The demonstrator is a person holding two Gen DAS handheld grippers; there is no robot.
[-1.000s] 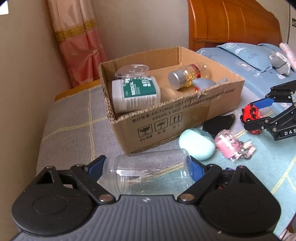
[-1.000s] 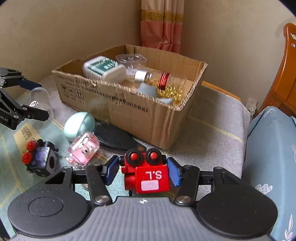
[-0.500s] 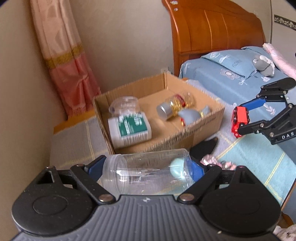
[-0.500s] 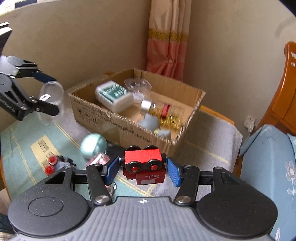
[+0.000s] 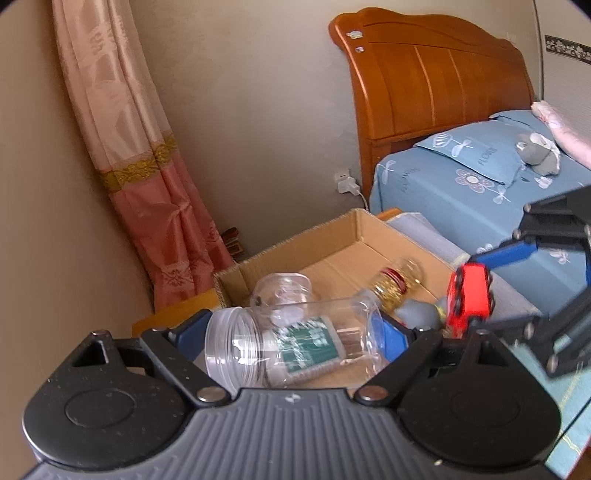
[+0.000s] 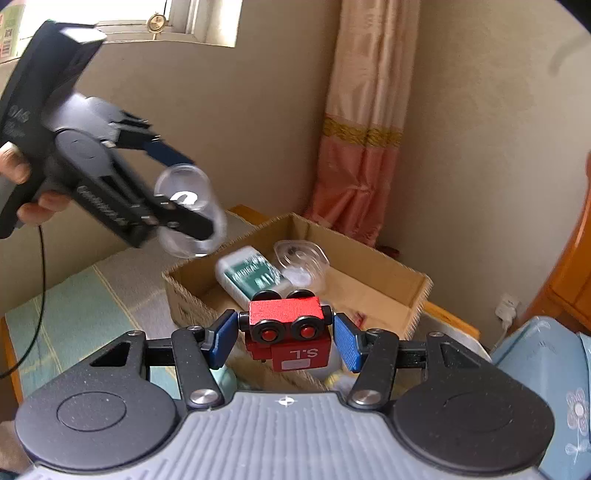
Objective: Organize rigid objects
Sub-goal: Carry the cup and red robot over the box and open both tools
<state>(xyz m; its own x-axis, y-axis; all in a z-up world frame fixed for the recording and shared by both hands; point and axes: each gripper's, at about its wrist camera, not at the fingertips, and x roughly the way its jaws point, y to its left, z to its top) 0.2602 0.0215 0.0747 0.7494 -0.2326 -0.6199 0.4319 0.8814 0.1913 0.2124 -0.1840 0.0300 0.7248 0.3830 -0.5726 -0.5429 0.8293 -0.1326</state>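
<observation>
Left gripper (image 5: 291,332) clamped a clear jar (image 5: 291,343) sideways, up above the box's (image 6: 373,266) near edge; right gripper (image 6: 284,341) squeezed the red toy (image 6: 286,332), hanging over the box's right side.

A pink curtain (image 5: 147,192) with a gold braided band hangs in the corner of the beige wall (image 5: 251,110), its darker salmon lower part reaching down behind the far edge of the low table (image 6: 88,295). That table is covered with a grey and teal cloth crossed by pale yellow lines. To the right stands a bed with an orange wooden headboard (image 5: 436,85) and a blue flowered sheet (image 5: 443,199); a blue pillow (image 5: 476,151) lies against the headboard, with a small grey soft toy (image 5: 537,153) just beside it. A white plug (image 5: 347,182) sits in the wall socket beside the headboard. A window (image 6: 177,18) shows at the top left corner of the right wrist view.
</observation>
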